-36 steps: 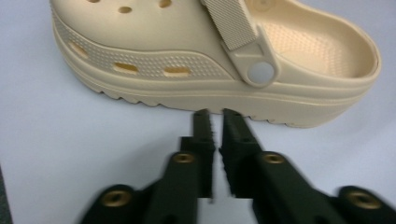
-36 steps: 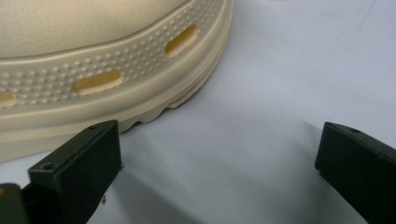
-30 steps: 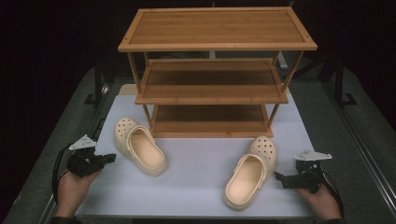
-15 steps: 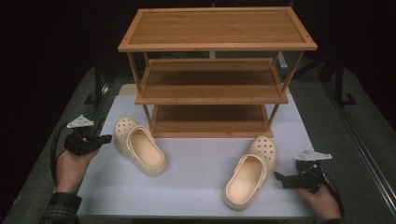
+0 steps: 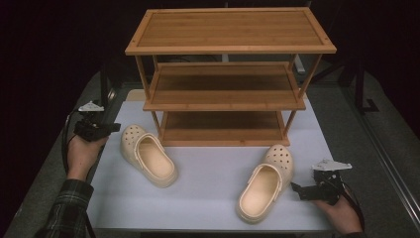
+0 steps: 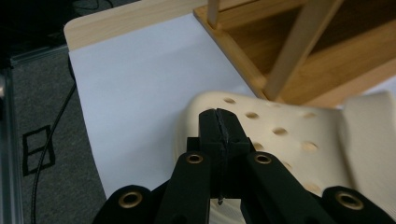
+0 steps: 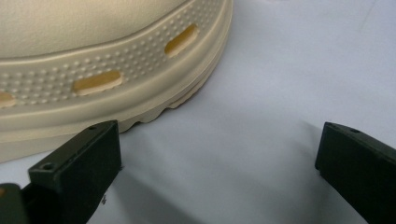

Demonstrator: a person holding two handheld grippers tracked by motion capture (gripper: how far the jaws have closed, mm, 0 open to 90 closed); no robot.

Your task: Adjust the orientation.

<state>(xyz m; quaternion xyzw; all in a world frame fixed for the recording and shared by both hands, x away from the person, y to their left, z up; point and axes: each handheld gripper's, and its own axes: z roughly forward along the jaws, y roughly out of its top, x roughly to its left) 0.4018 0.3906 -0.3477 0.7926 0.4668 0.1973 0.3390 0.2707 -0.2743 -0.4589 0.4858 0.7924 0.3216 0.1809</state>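
Note:
Two cream clogs lie on the white mat in front of a three-tier bamboo shoe rack (image 5: 228, 49). The left clog (image 5: 147, 153) is angled with its perforated toe toward the rack. My left gripper (image 5: 115, 127) hovers just left of that toe, jaws pressed together with nothing between them; in the left gripper view its tips (image 6: 219, 125) sit over the holed toe (image 6: 280, 140). The right clog (image 5: 265, 181) lies near the front. My right gripper (image 5: 295, 189) rests just right of it, open; its jaws (image 7: 215, 158) flank bare mat beside the clog's sole (image 7: 112, 79).
The white mat (image 5: 213, 173) covers a wooden tabletop (image 6: 116, 21). Grey floor with a black cable (image 6: 51, 135) lies left of the table. The rack's leg (image 6: 299, 46) stands close behind the left clog's toe. A metal rail (image 5: 386, 148) runs along the right side.
My left hand has moved forward and slightly up, from the front left of the mat to beside the left clog's toe. The right hand and both clogs have stayed put.

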